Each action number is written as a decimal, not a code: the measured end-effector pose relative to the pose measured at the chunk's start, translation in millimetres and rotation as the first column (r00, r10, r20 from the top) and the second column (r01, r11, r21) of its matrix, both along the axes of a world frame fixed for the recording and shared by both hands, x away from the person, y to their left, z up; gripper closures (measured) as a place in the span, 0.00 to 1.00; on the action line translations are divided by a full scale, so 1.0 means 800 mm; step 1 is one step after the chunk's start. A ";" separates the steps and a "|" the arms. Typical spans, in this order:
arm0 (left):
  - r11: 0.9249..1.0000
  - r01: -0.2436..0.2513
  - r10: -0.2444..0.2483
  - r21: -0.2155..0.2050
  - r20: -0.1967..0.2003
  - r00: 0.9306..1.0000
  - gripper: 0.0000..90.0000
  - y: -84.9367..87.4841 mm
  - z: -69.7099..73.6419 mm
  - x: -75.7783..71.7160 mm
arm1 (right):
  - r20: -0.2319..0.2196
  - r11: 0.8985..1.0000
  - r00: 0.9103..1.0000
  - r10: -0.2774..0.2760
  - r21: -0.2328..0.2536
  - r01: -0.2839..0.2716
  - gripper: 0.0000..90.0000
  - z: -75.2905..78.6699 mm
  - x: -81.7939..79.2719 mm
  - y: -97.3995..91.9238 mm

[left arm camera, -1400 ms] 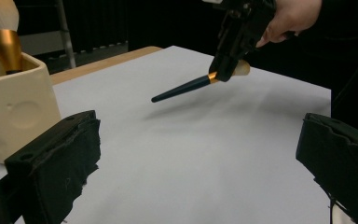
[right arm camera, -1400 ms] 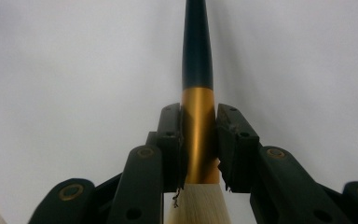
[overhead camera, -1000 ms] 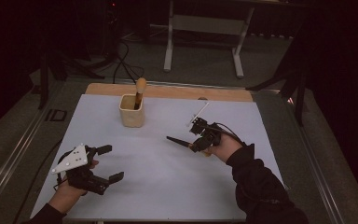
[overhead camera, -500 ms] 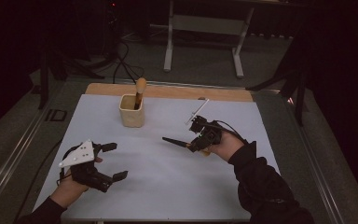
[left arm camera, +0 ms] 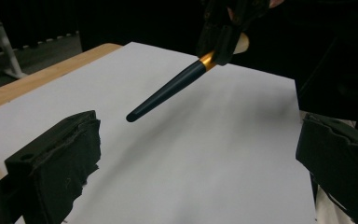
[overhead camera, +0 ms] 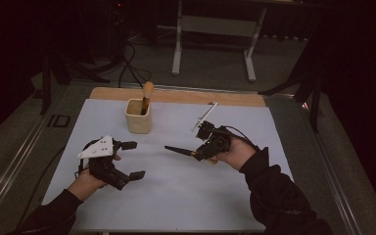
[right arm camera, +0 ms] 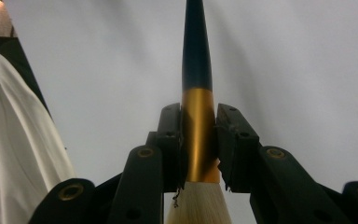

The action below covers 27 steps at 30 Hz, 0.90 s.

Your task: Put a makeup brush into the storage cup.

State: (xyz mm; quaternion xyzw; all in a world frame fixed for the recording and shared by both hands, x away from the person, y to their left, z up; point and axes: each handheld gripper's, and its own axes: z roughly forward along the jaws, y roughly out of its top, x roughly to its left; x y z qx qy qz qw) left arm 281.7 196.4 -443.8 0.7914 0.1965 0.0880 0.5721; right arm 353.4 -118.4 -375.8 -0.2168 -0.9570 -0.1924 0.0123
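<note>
Claw right (overhead camera: 196, 152): your hand level, clamped on one brush (overhead camera: 178, 150), handle pointing left. Left claw (overhead camera: 133, 160) wide open, empty, tilted. One cup (overhead camera: 138, 117) far.

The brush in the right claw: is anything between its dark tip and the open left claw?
Nothing visible. The brush points its dark handle across bare white table toward the open left claw. The cup stands farther back, off that path.

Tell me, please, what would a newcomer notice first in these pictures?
First, the brush held level above the white table at mid-right, the right gripper shut on its gold band. Next, the open left gripper at lower left, then the cup with another brush near the far edge.
</note>
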 end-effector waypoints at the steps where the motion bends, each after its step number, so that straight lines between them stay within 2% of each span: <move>1: 1.000 0.006 -0.006 0.007 -0.007 1.000 0.00 -0.001 0.000 0.004 | -0.001 1.000 1.000 0.001 0.001 -0.001 0.80 0.001 -0.001 0.001; 3: 1.000 0.007 -0.007 0.019 -0.023 1.000 0.00 -0.002 -0.002 0.009 | 0.000 1.000 1.000 0.007 0.005 -0.007 0.80 0.005 -0.003 0.002; 9: 0.997 0.037 -0.035 0.062 -0.035 0.999 0.00 -0.006 -0.013 0.022 | -0.004 0.999 0.999 0.035 0.022 -0.035 0.80 0.011 -0.009 0.008; 15: 0.997 0.041 -0.039 0.072 -0.019 0.999 0.08 -0.012 -0.017 0.031 | -0.013 0.998 0.998 0.059 0.036 -0.059 0.80 0.015 -0.014 0.016; 18: 0.993 0.045 -0.046 0.113 0.012 0.999 0.15 -0.020 -0.017 0.032 | -0.016 0.997 0.997 0.069 0.037 -0.068 0.80 0.015 -0.015 0.021; 21: 0.985 0.033 -0.046 0.168 0.070 0.997 0.22 -0.027 -0.016 0.032 | -0.021 0.996 0.997 0.079 0.040 -0.078 0.80 0.015 -0.016 0.025; 24: 0.975 0.024 -0.055 0.220 0.137 0.989 0.29 -0.035 -0.015 0.029 | -0.023 0.996 0.996 0.089 0.032 -0.088 0.80 0.015 -0.017 0.029; 27: 0.970 0.025 -0.072 0.243 0.185 0.980 0.35 -0.042 -0.013 0.028 | -0.026 0.995 0.995 0.097 0.037 -0.096 0.80 0.014 -0.016 0.032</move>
